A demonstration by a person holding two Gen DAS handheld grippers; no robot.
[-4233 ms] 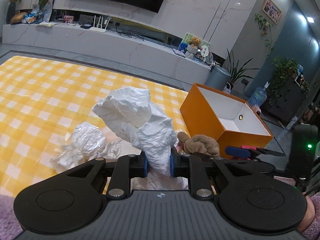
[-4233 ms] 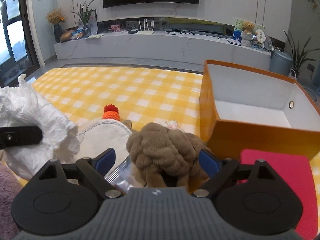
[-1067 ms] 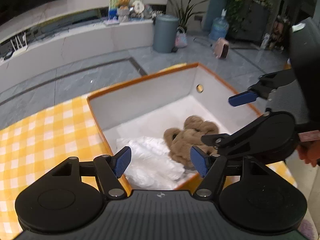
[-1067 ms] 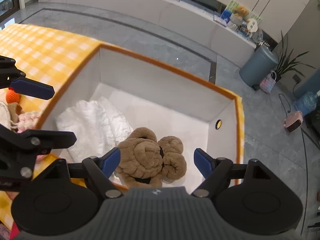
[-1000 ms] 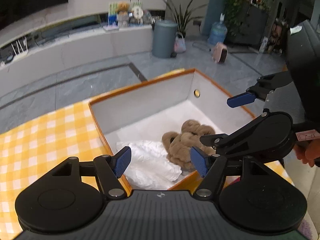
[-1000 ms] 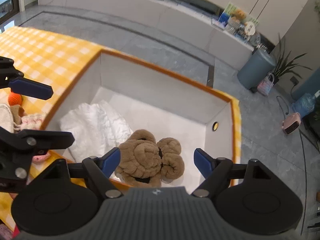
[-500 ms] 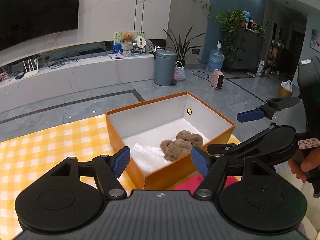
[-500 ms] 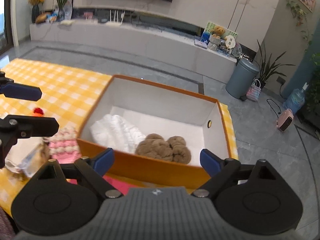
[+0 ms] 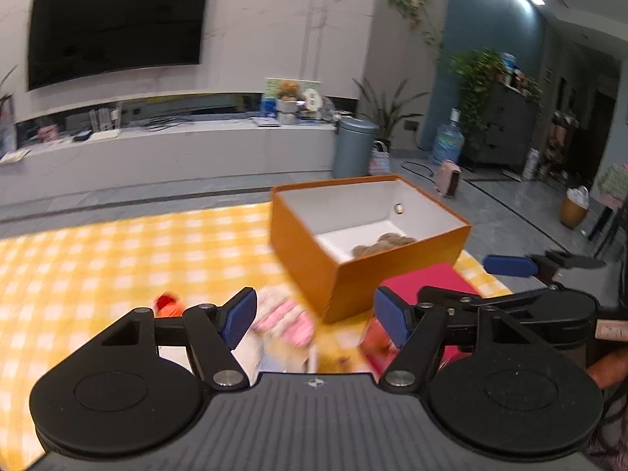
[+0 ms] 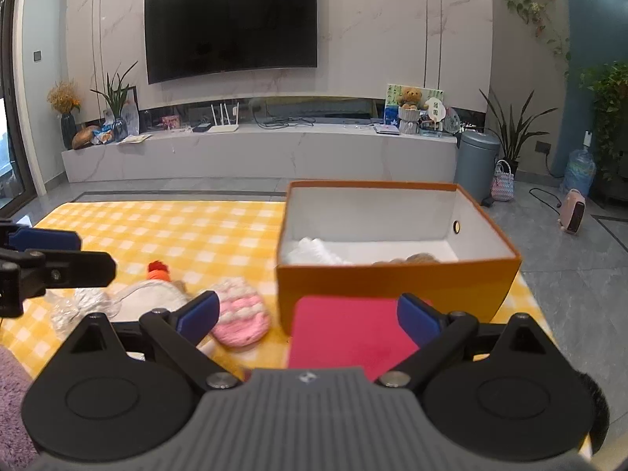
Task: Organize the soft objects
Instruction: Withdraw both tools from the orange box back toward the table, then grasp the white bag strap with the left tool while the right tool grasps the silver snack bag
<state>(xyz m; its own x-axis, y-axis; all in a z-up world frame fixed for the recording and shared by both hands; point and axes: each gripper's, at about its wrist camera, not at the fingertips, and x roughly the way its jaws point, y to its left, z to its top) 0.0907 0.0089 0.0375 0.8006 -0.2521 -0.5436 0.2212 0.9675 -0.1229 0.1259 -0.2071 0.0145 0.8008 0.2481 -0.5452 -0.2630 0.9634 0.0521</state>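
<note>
With both sets of jaws spread empty, I count two soft items in the orange box (image 10: 396,280); the pink knit piece (image 10: 240,318) and others remain.

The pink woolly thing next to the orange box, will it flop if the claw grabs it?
Probably. The pink knitted piece looks like bumpy, puffy yarn lying slumped on the yellow checked cloth, so it should squash and droop, not stay stiff. It likely weighs little. It looks fuzzy, not slippery, so the open right claw should hold it.
</note>
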